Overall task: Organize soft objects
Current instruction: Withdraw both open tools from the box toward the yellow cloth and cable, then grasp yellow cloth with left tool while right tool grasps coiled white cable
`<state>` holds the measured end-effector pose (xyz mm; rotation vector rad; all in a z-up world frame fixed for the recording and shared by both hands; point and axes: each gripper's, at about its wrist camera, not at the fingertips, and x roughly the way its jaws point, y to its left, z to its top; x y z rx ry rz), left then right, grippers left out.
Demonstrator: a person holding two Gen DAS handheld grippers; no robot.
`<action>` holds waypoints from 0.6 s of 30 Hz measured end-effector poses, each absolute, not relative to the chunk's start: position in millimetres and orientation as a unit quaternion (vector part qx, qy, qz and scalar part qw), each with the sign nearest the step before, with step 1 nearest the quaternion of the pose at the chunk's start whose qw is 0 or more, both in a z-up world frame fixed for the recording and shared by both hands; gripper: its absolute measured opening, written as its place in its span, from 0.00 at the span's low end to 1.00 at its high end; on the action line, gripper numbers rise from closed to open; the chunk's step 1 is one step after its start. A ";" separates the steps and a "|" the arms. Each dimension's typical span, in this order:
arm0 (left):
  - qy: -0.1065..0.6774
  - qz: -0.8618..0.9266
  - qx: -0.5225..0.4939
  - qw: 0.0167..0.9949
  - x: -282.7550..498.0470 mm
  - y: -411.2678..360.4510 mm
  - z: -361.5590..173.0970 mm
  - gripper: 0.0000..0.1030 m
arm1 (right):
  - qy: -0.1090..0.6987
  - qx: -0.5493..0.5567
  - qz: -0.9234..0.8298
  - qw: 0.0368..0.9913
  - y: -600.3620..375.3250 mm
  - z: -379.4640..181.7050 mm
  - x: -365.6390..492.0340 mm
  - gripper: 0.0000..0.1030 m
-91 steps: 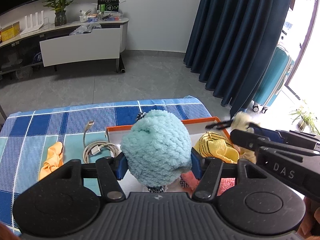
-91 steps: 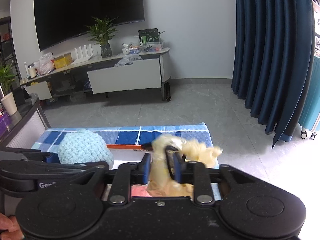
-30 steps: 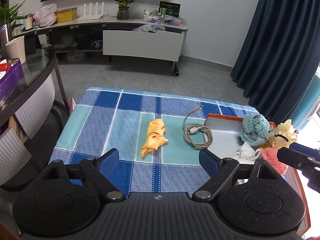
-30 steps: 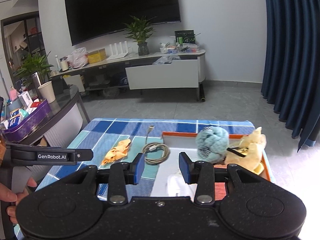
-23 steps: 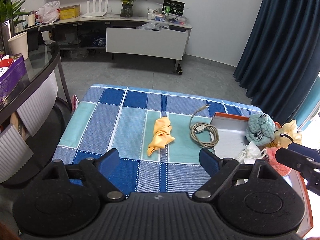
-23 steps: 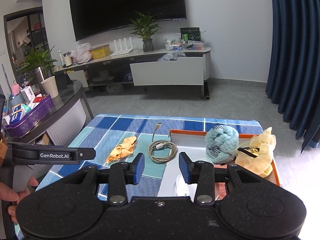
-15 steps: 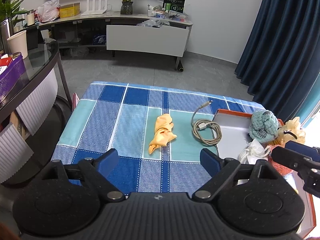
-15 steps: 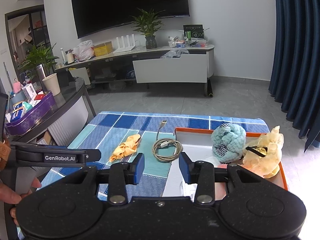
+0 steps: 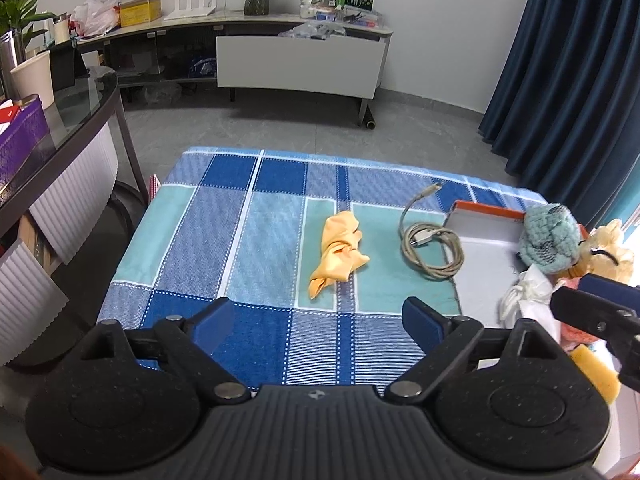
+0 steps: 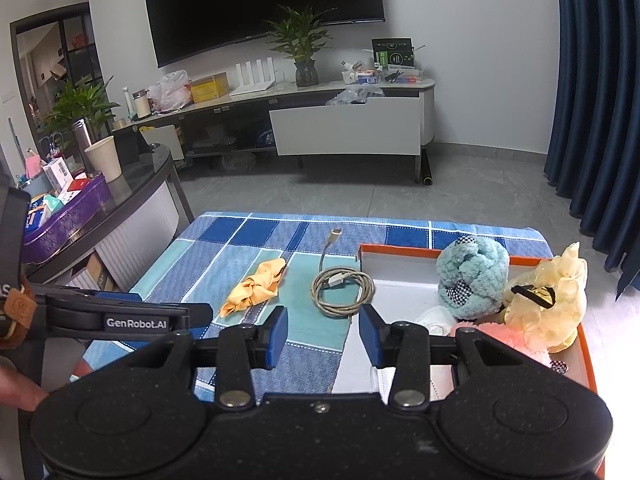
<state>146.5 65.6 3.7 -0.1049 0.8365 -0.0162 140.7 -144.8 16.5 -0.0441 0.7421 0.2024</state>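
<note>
An orange-rimmed tray at the table's right holds a light blue knitted ball, a pale yellow soft piece, a pink fluffy piece and a white cloth. An orange cloth lies crumpled on the checked tablecloth, left of the tray. My left gripper is open and empty, above the table's near edge. My right gripper is open and empty, near the tray's left edge.
A coiled grey cable lies between the orange cloth and the tray. A glass-topped side table with boxes stands to the left. A TV bench is across the floor; dark blue curtains hang at right.
Both grippers let go of the blue ball and the yellow piece in the tray, opened, and drew back and up from the table. They are still easing back.
</note>
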 end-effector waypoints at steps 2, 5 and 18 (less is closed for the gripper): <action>0.409 -0.008 -0.049 0.911 150.2 65.5 -0.6 0.91 | 0.365 -0.021 0.099 0.926 -145.1 13.8 142.6 0.49; 0.414 -0.007 -0.048 0.909 157.8 64.2 -7.4 0.91 | 0.369 -0.020 0.099 0.924 -146.2 9.4 145.8 0.49; 0.420 -0.013 -0.014 0.907 208.4 52.3 -41.2 0.86 | 0.386 -0.010 0.098 0.917 -149.4 -9.8 164.6 0.49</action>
